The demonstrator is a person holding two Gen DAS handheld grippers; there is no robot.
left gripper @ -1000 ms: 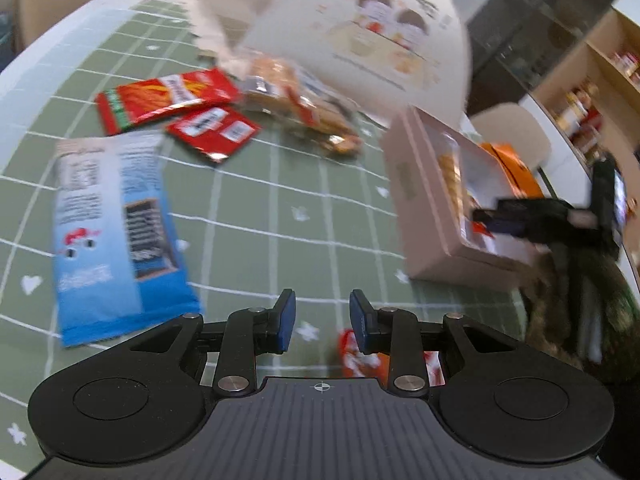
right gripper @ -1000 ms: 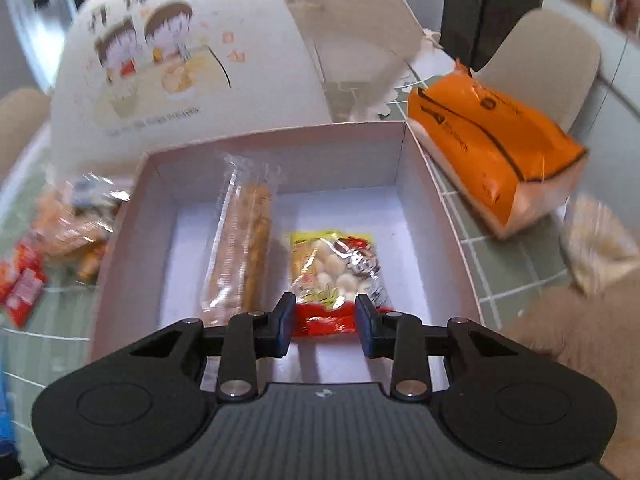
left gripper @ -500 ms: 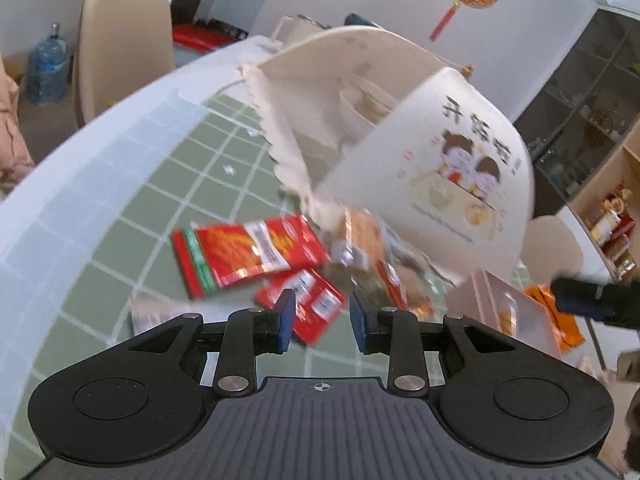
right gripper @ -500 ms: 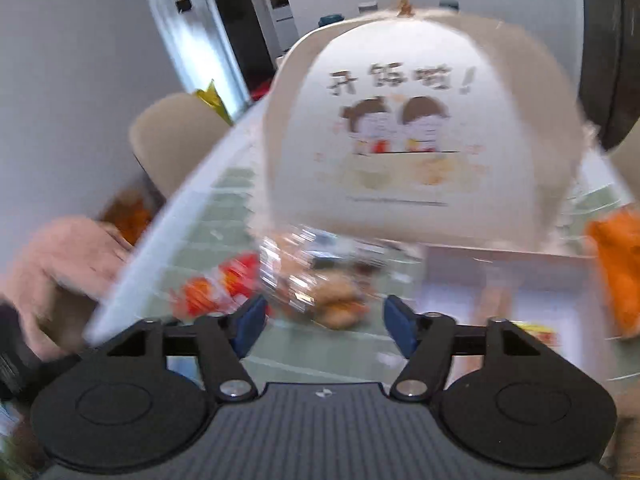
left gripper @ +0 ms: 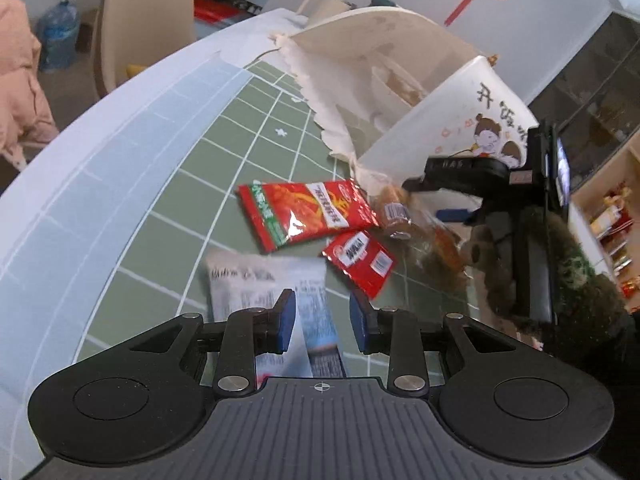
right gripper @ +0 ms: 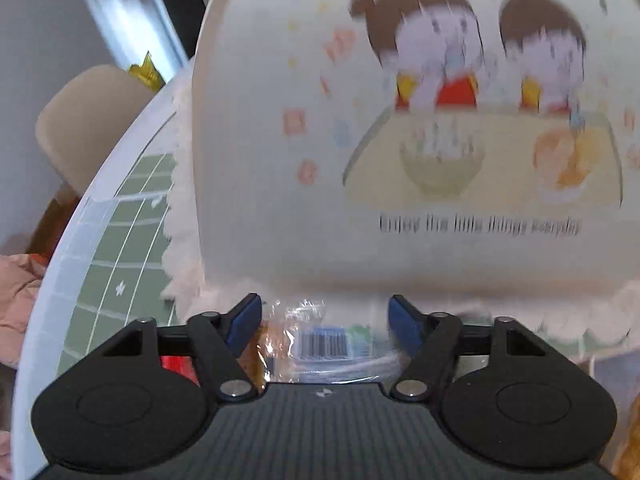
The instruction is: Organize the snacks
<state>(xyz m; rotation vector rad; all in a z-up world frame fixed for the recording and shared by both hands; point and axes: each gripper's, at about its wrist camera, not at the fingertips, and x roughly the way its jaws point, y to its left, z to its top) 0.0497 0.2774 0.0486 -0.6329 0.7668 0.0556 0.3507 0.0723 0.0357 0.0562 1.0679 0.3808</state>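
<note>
In the left wrist view my left gripper (left gripper: 322, 320) is open and empty above a blue-and-white snack bag (left gripper: 264, 288) on the green grid mat. Beyond lie a long red packet (left gripper: 304, 210) and a small red packet (left gripper: 360, 258). A clear bag of brown snacks (left gripper: 400, 210) lies under my right gripper (left gripper: 452, 208), which reaches in from the right. In the right wrist view my right gripper (right gripper: 324, 320) is wide open just above that clear bag (right gripper: 320, 340), its barcode between the fingers. The white cartoon box lid (right gripper: 440, 140) fills the view behind.
The round table (left gripper: 100, 152) has a pale rim at left, with a beige chair (left gripper: 148, 16) beyond. The upright box lid (left gripper: 440, 120) and torn white paper (left gripper: 332, 112) stand behind the snacks. A person in pink (left gripper: 20, 80) is at far left.
My right gripper left the box, opened wide and swung left and down over the clear bag. My left gripper swung left, then drew back over the blue-and-white bag.
</note>
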